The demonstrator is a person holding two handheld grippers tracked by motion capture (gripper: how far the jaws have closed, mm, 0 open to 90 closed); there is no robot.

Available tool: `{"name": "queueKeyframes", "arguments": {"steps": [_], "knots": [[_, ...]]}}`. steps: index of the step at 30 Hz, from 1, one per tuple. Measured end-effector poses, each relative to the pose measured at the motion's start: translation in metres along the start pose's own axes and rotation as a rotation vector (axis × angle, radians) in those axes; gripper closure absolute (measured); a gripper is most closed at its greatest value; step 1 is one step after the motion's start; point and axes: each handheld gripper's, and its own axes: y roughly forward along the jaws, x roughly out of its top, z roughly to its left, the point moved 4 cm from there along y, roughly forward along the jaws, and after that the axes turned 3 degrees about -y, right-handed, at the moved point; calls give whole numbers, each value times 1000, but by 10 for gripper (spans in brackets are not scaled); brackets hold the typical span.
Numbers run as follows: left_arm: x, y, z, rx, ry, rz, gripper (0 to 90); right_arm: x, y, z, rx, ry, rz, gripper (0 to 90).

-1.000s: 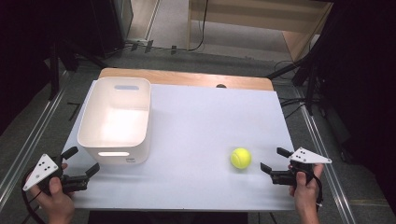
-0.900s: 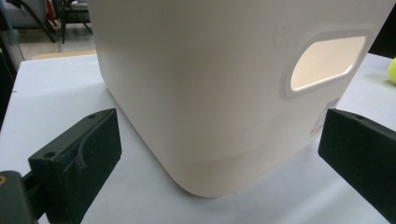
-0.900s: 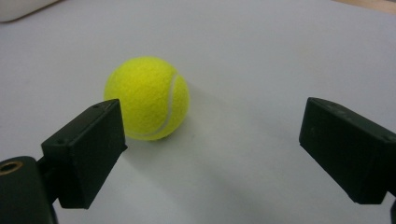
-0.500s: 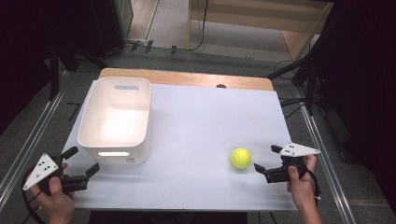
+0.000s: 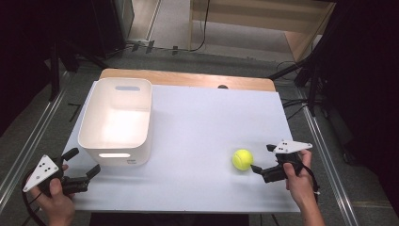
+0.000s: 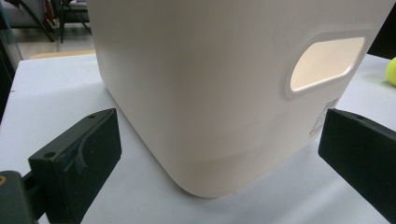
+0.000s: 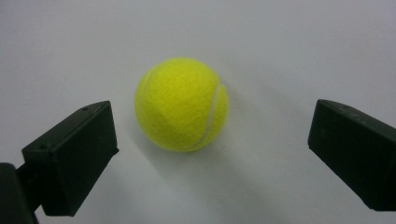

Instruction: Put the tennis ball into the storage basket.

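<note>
The right claw (image 5: 261, 158) is spread wide, gripping nothing, and points at a yellow tennis ball (image 5: 243, 159) that lies on the white counter (image 5: 202, 127). From the high view one jaw tip sits just beside the ball on its near right side, and whether it touches cannot be told. The right gripper view looks down along the right claw (image 7: 212, 140): the ball (image 7: 181, 103) rests ahead of the two black jaws, closer to the left jaw, with bare counter (image 7: 280, 56) between it and each of them, and its pale seam curves down the right side. A hand (image 5: 300, 176) holds this gripper to the right of the ball.

Well to the left of the ball stands an empty white bin (image 5: 117, 121), seen from above in the high view. The left gripper view shows instead the bin's (image 6: 210, 84) outer corner up close, with an oval handle slot and a small label, and a sliver of the ball (image 6: 391, 71) at the right edge. The left claw (image 5: 80, 166), also wide apart and empty, sits near the bin's corner farthest from the ball, held by the other hand (image 5: 57, 200).
</note>
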Motion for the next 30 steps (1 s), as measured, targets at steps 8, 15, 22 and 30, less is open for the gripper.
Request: {"name": "queueKeyframes", "arguments": {"steps": [8,15,22,30], "knots": [[0,0,0,0,4,5,0,5,6,3,29,-23,39,0],[0,0,0,-1,3,5,0,8,12,5,46,-41,77,0],[0,0,0,-2,2,1,0,12,19,8,63,-63,105,0],[0,0,0,-4,2,2,0,15,26,11,80,-69,134,0]]}}
